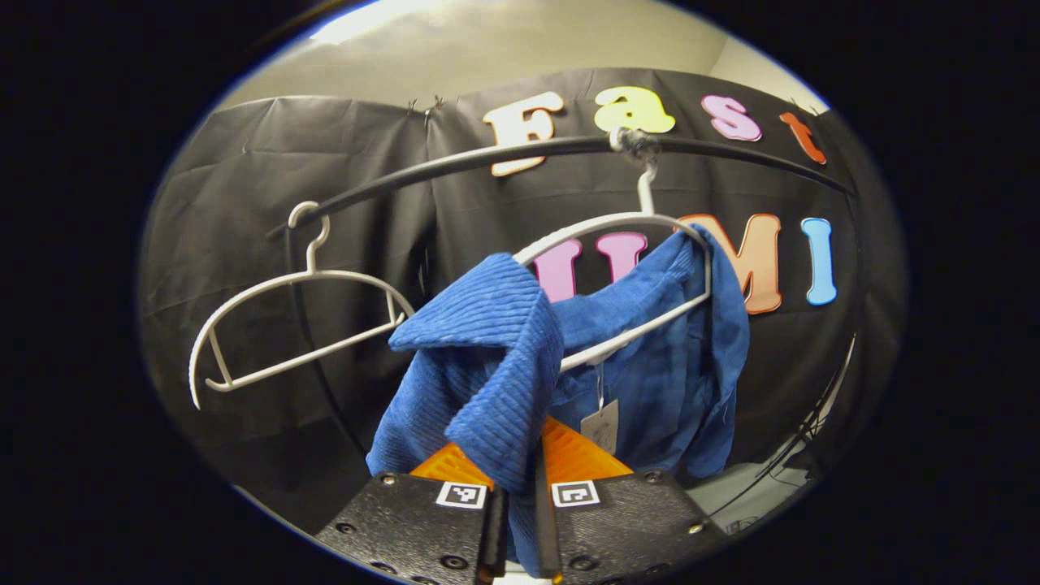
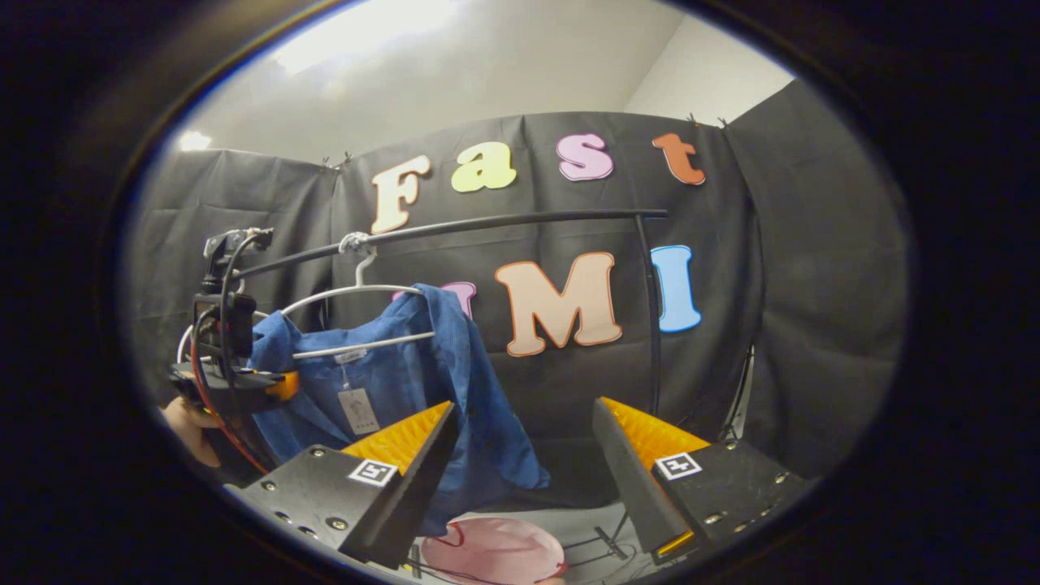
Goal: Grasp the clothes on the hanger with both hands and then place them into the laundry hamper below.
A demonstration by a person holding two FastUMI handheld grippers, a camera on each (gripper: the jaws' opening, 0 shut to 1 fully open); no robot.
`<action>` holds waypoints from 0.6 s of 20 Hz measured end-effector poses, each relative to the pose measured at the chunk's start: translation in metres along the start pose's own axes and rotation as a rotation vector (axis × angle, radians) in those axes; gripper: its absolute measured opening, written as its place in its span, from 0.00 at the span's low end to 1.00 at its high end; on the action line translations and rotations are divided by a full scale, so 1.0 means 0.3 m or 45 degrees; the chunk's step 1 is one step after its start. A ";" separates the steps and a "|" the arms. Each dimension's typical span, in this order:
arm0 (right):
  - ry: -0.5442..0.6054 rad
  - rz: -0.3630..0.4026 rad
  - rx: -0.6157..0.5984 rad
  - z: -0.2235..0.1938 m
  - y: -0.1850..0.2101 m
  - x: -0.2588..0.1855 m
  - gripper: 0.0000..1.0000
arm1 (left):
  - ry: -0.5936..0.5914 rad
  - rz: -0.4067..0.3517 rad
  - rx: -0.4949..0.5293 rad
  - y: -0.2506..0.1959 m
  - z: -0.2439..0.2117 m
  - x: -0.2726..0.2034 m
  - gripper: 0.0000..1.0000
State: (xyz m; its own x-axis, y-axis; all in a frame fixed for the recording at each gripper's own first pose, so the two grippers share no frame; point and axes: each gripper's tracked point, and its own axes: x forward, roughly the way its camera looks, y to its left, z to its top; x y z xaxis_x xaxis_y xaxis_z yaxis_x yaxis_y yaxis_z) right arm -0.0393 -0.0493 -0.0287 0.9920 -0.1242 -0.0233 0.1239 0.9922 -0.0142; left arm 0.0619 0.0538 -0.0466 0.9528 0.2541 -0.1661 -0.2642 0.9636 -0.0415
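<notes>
A black clothes rail [image 1: 520,154] curved across the booth, in front of the black cloth wall [image 1: 244,203]. In the right gripper view the same rail [image 2: 504,223] ran level and turned down into an upright post at its right end.

The blue garment [image 1: 650,357] hung from the rail on a white hanger [image 1: 626,223], its long axis running downward. The fabric was a strong blue with a ribbed, corduroy-like texture. One shoulder was still over the hanger's right end, while the other side had been drawn forward and off the hanger. A small paper tag [image 1: 601,424] dangled from inside the collar; its writing was too small to read. A second white hanger [image 1: 276,325] hung bare farther left on the rail, tilted.

The left hand-held gripper [image 1: 520,520] was closed to a narrow gap, with a thick fold of the blue garment pinched between both fingers. From the right gripper view it appeared at the garment's [image 2: 439,382] left edge, held by a hand [image 2: 188,431].

The right hand-held gripper [image 2: 520,455] stood wide open, holding nothing, short of the garment's hanging right side.

Below, a pink rounded object [image 2: 491,551] lay low in the view; what it was could not be told.
</notes>
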 end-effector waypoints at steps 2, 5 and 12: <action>0.011 -0.005 0.002 -0.007 -0.009 0.001 0.99 | -0.026 -0.065 -0.011 -0.020 0.016 -0.009 0.10; 0.015 0.011 0.003 -0.013 0.005 0.023 1.00 | -0.045 -0.151 -0.013 -0.051 0.032 -0.050 0.07; 0.077 0.087 0.006 -0.045 0.080 0.167 0.99 | -0.073 -0.243 -0.148 0.027 0.087 -0.134 0.03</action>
State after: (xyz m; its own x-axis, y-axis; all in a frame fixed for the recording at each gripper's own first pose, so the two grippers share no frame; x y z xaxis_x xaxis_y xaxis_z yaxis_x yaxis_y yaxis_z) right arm 0.0130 -0.0318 -0.0438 0.9949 -0.0562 -0.0841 0.0559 0.9984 -0.0061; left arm 0.0253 0.0536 -0.0144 0.9932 0.0754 -0.0882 -0.0904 0.9795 -0.1803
